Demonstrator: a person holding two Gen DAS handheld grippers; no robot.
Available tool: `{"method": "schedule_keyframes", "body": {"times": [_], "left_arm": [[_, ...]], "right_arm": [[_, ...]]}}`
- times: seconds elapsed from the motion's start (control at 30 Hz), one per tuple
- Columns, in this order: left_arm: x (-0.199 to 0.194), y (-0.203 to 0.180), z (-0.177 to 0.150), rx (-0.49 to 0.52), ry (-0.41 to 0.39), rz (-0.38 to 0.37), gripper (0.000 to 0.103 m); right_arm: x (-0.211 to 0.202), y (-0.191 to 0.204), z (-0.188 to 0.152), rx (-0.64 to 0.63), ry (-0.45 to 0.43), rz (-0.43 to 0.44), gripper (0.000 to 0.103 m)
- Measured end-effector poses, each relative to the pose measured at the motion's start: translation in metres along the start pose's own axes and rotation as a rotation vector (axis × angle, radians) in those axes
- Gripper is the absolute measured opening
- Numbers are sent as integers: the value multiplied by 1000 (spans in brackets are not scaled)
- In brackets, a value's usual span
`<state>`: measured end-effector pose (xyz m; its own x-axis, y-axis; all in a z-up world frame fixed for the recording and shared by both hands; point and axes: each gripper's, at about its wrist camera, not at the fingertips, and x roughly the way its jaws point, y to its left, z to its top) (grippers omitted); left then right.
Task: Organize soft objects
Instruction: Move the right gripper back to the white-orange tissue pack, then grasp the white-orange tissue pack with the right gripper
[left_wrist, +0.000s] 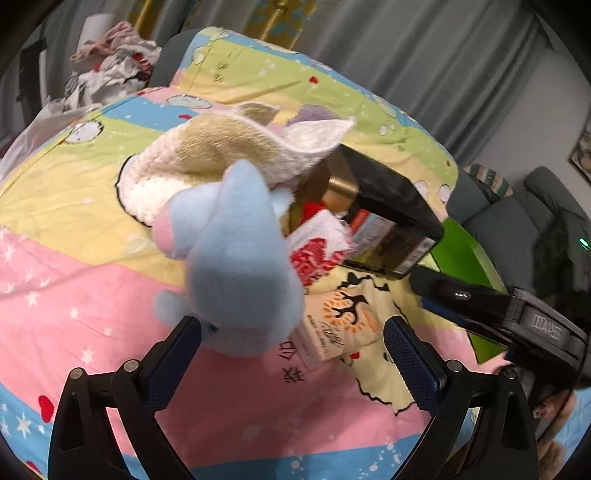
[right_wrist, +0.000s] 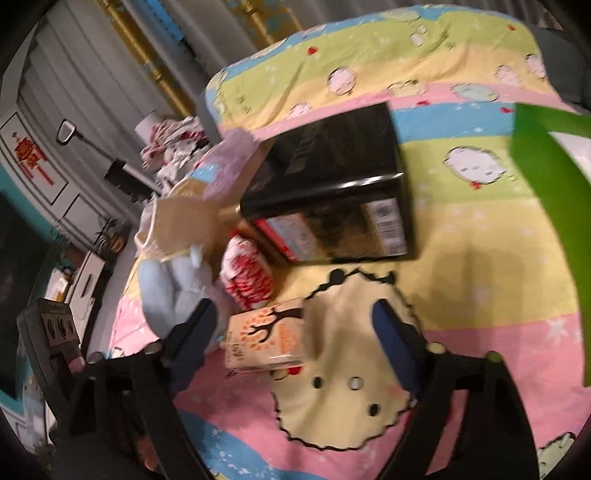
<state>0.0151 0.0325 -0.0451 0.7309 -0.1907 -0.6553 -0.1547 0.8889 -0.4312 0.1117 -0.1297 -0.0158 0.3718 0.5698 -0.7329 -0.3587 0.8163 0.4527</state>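
Black box (left_wrist: 388, 206) partly hidden behind the blue plush (left_wrist: 236, 266) and beige towel (left_wrist: 229, 155), its label print too blurred to read, green board (right_wrist: 550, 206) right of the box cut off by the picture's edge

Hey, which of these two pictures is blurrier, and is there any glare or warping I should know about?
Right wrist view: blurrier, with the black box and green panel smeared. Left wrist view: mostly sharp, though the blue plush toy close to the lens is soft; a glossy sheen runs along the box's edge. Both views: fisheye bends the bedspread and darkens the corners.
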Motion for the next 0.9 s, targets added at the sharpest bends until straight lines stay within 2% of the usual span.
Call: {"method": "schedule_keyframes", "body": {"times": [0.07,0.27,0.4,0.5,0.63,0.67,0.77,0.83,0.9], "left_arm": [[-4,-3,0,14,-14,-10,99],[-3,-21,-7,58,0,-70,97],[9,-33,-12,102,42,-62,83],[19,-37,-15,103,81,-94,82],[31,-32,-15,88,83,-19,80],[33,-30,-14,79,88,-24,79],[40,-25,-11,56,116,-54,70],[43,-25,-11,69,114,-35,60],[44,-26,-11,79,103,-15,57]], "right_arm": [[8,1,0,2,24,6,66],[22,-1,-2,30,71,50,64],[29,-3,-4,41,98,58,58],[35,-4,-4,47,114,57,56],[42,-7,-5,59,136,76,56],[44,-7,-5,58,140,77,55],[48,-9,-6,57,159,88,50],[52,-10,-8,62,173,98,48],[54,-9,-10,60,172,86,47]]}}
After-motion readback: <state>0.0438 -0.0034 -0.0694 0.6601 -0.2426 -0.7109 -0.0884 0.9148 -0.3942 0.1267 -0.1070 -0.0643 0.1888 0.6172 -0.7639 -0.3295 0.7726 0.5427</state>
